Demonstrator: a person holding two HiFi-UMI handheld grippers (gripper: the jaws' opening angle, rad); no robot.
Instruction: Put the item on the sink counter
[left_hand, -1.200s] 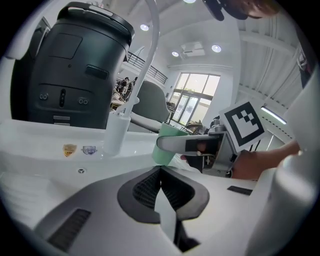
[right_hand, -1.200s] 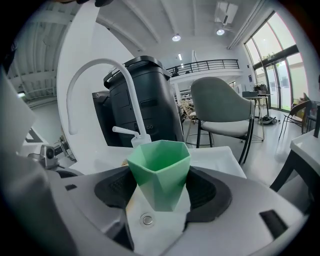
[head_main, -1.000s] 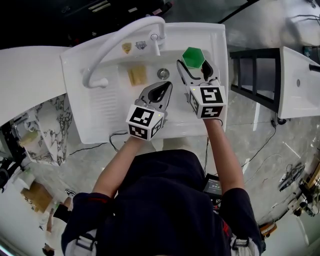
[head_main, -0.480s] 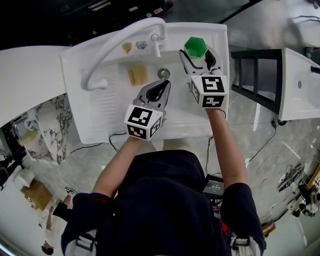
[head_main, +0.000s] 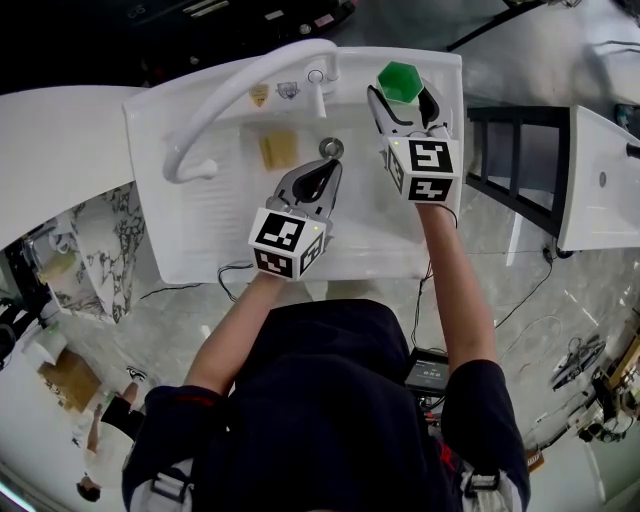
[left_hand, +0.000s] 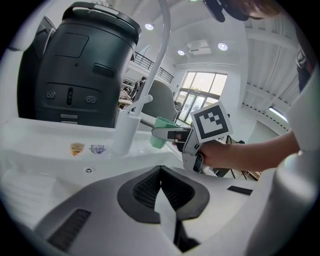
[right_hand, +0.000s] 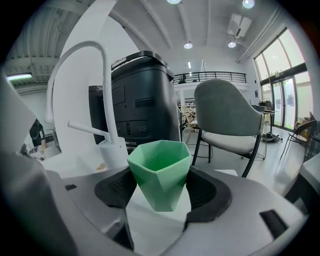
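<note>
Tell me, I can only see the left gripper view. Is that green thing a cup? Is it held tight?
Observer: Yes. The right gripper view shows a green cup, upright, with the right gripper's fingers against its sides.
Operator: Where is it now?
Observer: In the head view it is over the sink counter's back right corner, right of the faucet.
Operator: Anything in the sink?
Observer: A yellow sponge lies in the basin, left of the drain.
</note>
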